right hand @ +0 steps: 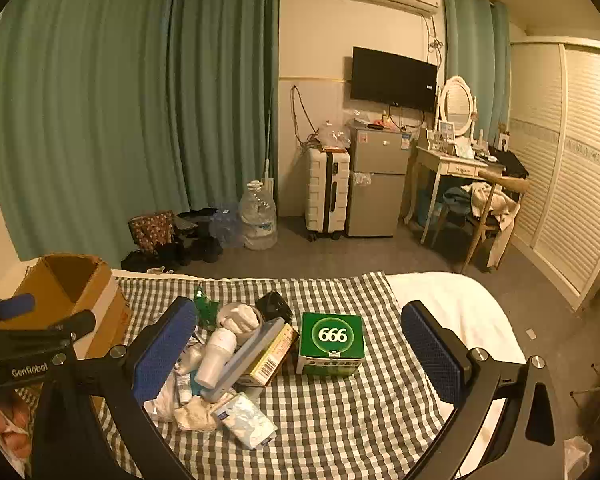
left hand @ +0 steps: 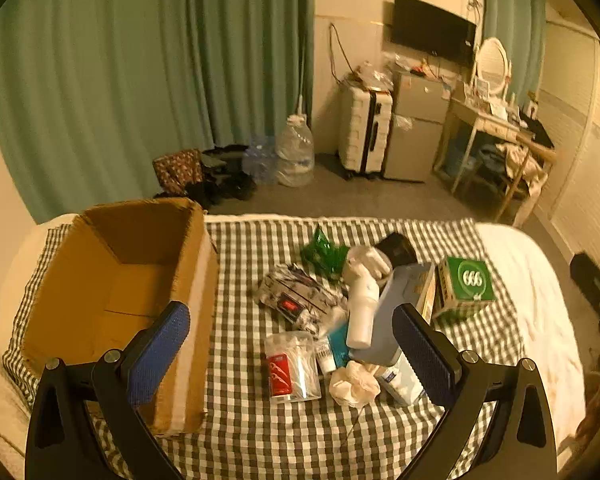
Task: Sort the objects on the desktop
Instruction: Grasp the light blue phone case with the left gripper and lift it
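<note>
A pile of small items lies on a checked cloth (left hand: 252, 432) on the bed: a clear bag of cotton swabs (left hand: 292, 366), a white bottle (left hand: 362, 300), a blue-grey flat box (left hand: 396, 304), a green "666" box (left hand: 466, 284) and a green foil packet (left hand: 324, 252). An open, empty cardboard box (left hand: 120, 300) stands at the left. My left gripper (left hand: 292, 354) is open and empty above the swab bag. My right gripper (right hand: 300, 348) is open and empty above the pile, near the "666" box (right hand: 332, 344). The left gripper (right hand: 44, 314) shows at the left of the right wrist view.
The bed's white sheet (left hand: 540, 300) lies bare to the right of the cloth. Beyond the bed are floor, water jugs (left hand: 294, 152), a suitcase (left hand: 364, 132), a small fridge (left hand: 416, 132) and a dressing table (right hand: 456, 168).
</note>
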